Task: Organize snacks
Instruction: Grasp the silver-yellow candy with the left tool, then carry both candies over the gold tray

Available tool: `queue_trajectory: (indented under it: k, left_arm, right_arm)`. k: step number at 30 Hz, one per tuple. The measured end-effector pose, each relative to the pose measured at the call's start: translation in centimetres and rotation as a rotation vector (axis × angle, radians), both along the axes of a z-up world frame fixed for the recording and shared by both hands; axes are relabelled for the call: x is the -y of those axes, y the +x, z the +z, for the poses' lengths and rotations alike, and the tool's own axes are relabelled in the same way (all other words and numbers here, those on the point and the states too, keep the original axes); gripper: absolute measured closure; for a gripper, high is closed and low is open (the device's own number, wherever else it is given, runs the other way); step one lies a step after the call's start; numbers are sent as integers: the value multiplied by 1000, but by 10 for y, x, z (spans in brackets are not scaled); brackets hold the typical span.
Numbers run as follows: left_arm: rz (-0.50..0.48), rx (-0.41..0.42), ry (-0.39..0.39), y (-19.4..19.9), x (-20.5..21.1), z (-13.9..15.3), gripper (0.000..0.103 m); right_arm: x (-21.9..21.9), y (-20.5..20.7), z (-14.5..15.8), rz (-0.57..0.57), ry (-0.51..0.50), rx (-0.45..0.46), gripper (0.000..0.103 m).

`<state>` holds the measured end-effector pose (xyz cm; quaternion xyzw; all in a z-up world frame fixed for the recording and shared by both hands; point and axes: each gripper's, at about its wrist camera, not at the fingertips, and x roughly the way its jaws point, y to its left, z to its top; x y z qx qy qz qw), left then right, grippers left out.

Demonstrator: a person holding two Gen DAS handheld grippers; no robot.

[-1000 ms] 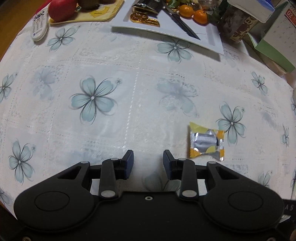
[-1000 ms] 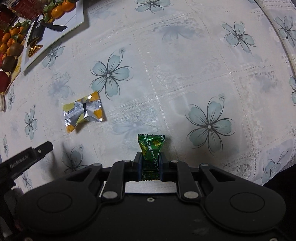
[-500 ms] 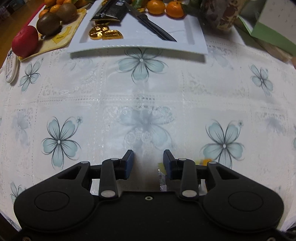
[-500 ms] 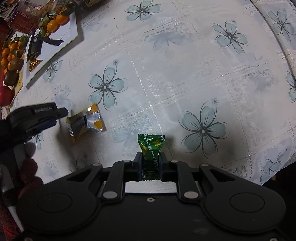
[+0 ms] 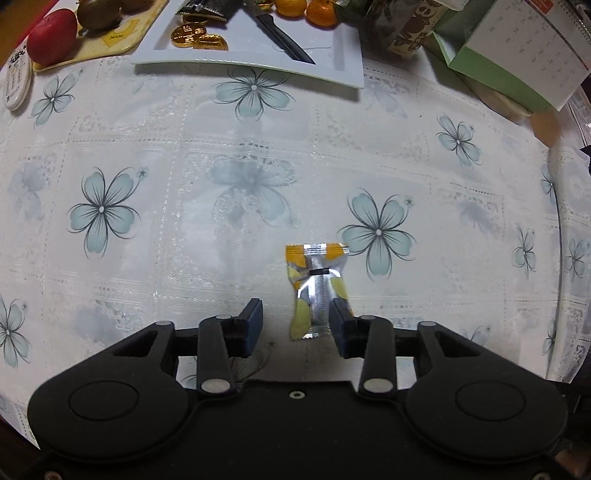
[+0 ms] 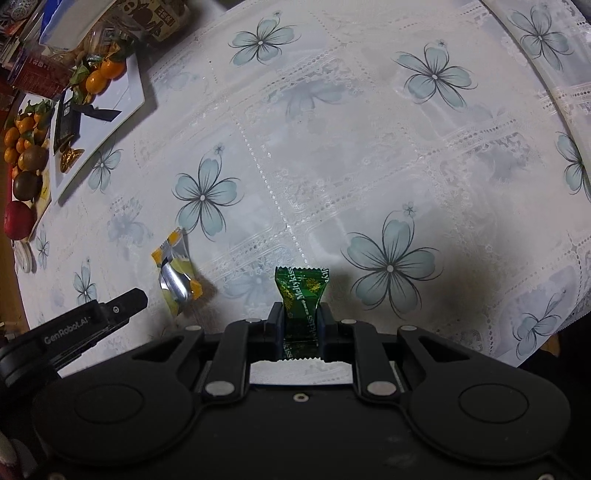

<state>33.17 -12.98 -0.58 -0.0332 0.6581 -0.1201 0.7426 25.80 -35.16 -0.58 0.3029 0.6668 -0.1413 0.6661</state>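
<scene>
A yellow, orange and silver snack packet (image 5: 317, 291) lies on the flowered tablecloth. My left gripper (image 5: 297, 325) is open and low over the table, the packet's near end between its fingers, close against the right finger (image 5: 341, 328). The packet (image 6: 176, 277) and the left gripper's finger (image 6: 122, 306) also show in the right wrist view. My right gripper (image 6: 300, 325) is shut on a green Meltykiss candy (image 6: 301, 295) and holds it upright above the cloth. A white tray (image 5: 343, 59) with gold coins (image 5: 197, 35), a dark packet and a knife (image 5: 280, 33) stands at the far side.
Oranges (image 5: 321, 9) lie on the tray's far end. A yellow board (image 5: 118, 37) with kiwis and a red apple (image 5: 51, 35) stands far left, next to a white remote (image 5: 16, 79). A green box with a calendar (image 5: 517, 55) stands far right. The table edge (image 6: 546, 74) curves on the right.
My left gripper has swung over the table and come down around the yellow packet, which now lies between its open fingers. The right gripper keeps hold of the green candy and has shifted slightly.
</scene>
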Motion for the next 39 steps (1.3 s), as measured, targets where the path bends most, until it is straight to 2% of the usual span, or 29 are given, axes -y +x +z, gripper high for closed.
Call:
queue_trajectory:
  k: [6,13,19,21,22,23,27,33,35,39]
  left_arm:
    - [-13,-22,13,1,26,-16,48]
    - [5,7,97,5,38,-30,48]
    - [16,-32,100,9,41,-44,48]
    - [17,-40,95,9,42,-48,50]
    - [16,-27,101,8,43,-47,58]
    - [15,-24,102,7,43,-46,58]
    - [15,-5,84,-2,38,-31,60]
    - [7,35,77,-30,20,17,59]
    - [6,40,54,-43,9,30,59]
    - [0,62,79,-75,-15,52,59]
  right_arm:
    - [7,-1,2,-18,7,5,85]
    - [8,-1,4,-15,26,8,84]
    - [4,1,5,3,27,11,84]
    - [3,2,4,9,21,11,84]
    - [4,2,4,10,18,9,84]
    - [4,2,3,9,16,7,84]
    - [6,2,2,10,8,8,84]
    - [6,1,5,29,-27,41,84]
    - [4,-1,8,44,-37,65,84]
    - [-5,-7,16,95,-97,134,84]
